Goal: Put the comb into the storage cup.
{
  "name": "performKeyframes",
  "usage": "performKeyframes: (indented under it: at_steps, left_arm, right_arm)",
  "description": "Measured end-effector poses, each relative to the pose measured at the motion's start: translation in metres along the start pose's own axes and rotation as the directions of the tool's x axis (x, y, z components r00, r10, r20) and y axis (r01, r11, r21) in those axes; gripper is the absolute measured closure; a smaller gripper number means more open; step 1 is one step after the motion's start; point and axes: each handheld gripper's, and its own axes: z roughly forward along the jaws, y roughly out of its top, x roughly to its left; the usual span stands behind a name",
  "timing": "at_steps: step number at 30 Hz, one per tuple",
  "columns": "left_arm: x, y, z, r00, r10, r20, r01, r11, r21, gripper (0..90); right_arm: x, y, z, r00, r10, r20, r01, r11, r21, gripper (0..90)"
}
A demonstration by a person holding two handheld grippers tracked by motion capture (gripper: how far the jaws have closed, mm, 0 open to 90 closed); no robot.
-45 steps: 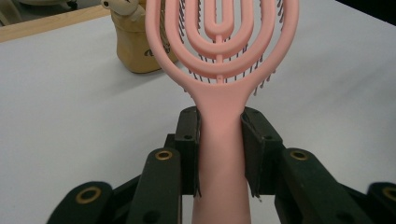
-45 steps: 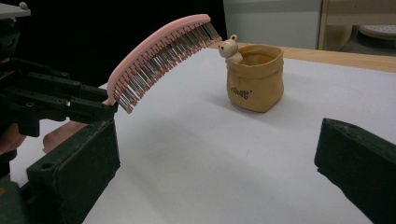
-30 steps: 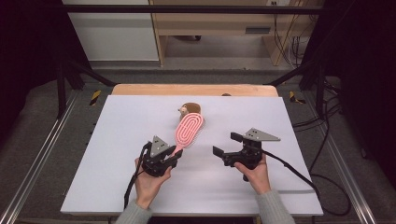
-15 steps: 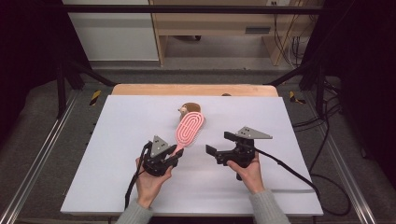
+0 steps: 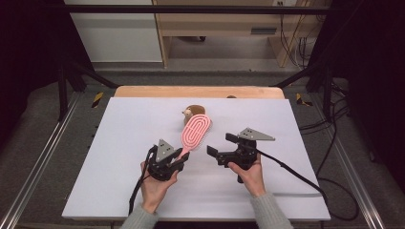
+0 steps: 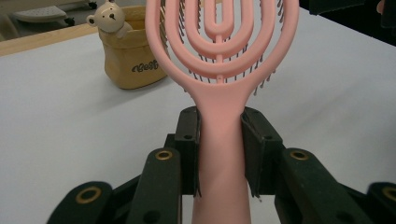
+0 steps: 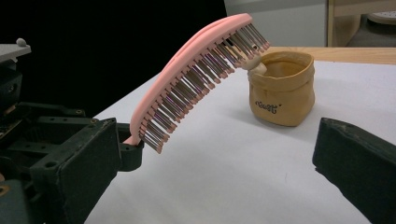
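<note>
Holding: left tongs (image 5: pixel 180 159) clamped on the handle of the pink brush (image 5: pixel 196 132), head lifted off the table (image 5: pixel 119 157), tilted up twd the pouch.
Right tongs (image 5: pixel 220 147): spread wide, empty, just beside the brush head on its right, jaws aimed at it.
Step, prob.: hand-over or 2nd grip on the brush w/ the right tongs.
Doing it well: bring the right tongs in at the neck or the rim, not onto the bristles; close square on the flat plastic; left lets go only once the right has bitten.
Brush: smooth hard plastic, oval head of open concentric loops, curved back, stiff dark pins w/ pale tips (image 7: pixel 196 88).
Pouch (image 7: pixel 280 87): small tan bag, soft, rolled rim, script print; stands upright behind the brush, apart from it.
Bear (image 6: pixel 108 17): small pale figure at the pouch rim; in it or behind it, can't tell.
Table: matt white, wooden far edge.
</note>
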Motion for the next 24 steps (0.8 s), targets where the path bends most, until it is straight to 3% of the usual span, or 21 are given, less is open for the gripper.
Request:
performKeyframes:
  at_steps: [6, 24]
  left_arm:
    - [-0.001, 0.000, 0.000, 1.0000, 0.002, -0.002, -0.002, 1.0000, -0.004, 69.3]
    - [-0.007, 0.002, 0.003, 0.9996, 0.027, -0.005, -0.027, 0.9996, -0.012, 69.3]
  right_arm:
    - [0.000, 0.001, 0.001, 0.9996, 0.027, -0.002, -0.027, 1.000, -0.008, 2.0]
    - [0.012, 0.008, 0.019, 0.9998, 0.019, -0.011, -0.019, 1.000, 0.009, 2.4]
